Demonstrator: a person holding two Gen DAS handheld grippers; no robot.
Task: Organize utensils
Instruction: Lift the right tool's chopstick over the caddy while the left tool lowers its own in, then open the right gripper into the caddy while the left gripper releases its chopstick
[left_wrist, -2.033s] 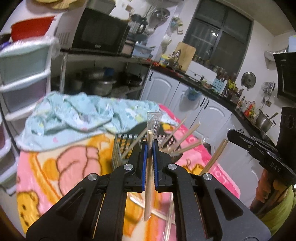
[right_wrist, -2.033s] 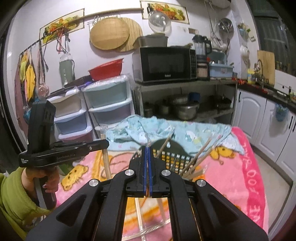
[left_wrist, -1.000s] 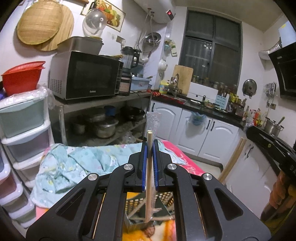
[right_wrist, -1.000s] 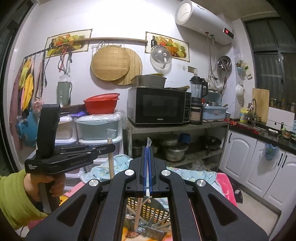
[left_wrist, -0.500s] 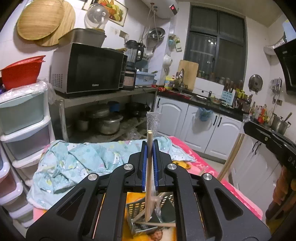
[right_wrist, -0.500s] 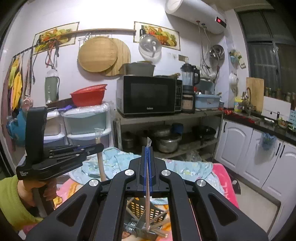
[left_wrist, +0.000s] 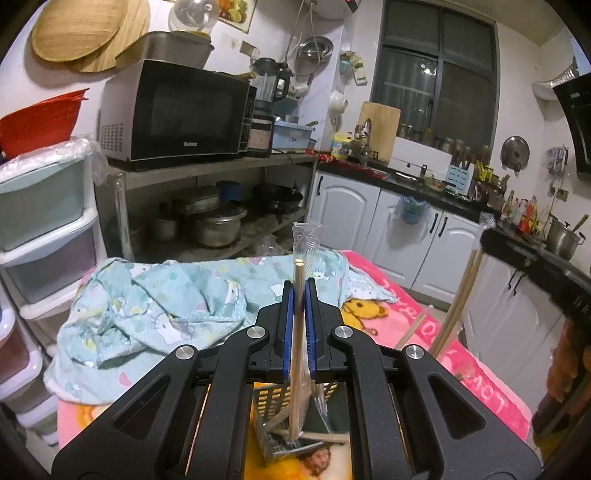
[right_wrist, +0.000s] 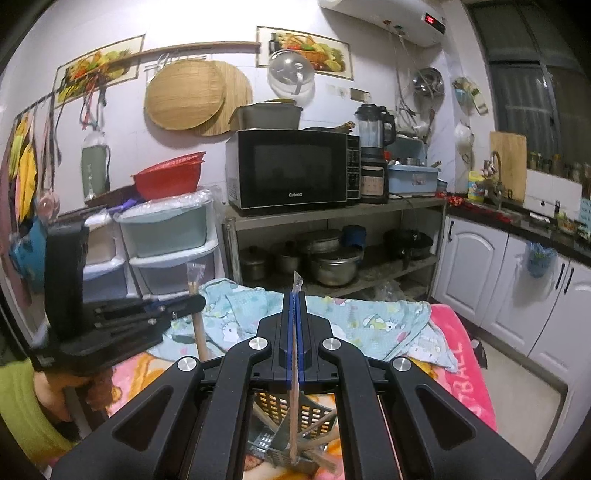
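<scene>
My left gripper (left_wrist: 299, 295) is shut on a pair of wooden chopsticks in a clear wrapper (left_wrist: 297, 325), held upright. Their lower end reaches down into a perforated utensil basket (left_wrist: 269, 398) just below the fingers. My right gripper (right_wrist: 294, 306) is shut on another wrapped chopstick pair (right_wrist: 293, 369), whose tip also dips into the basket (right_wrist: 314, 410). Several loose chopsticks lie across the basket's bottom. In the left wrist view the right gripper (left_wrist: 491, 236) shows at the right edge with its sticks (left_wrist: 458, 295). In the right wrist view the left gripper (right_wrist: 201, 301) shows at the left.
The basket stands on a pink cartoon blanket (left_wrist: 436, 332) over the table. A crumpled light-blue cloth (left_wrist: 166, 310) lies behind it. Plastic drawers (right_wrist: 166, 236) and a shelf with a microwave (right_wrist: 291, 170) stand beyond; white cabinets (left_wrist: 369, 210) line the right.
Both grippers have sunk toward the basket with their chopsticks. The basket has come up larger in both views, and the sticks' lower ends now reach inside it.
</scene>
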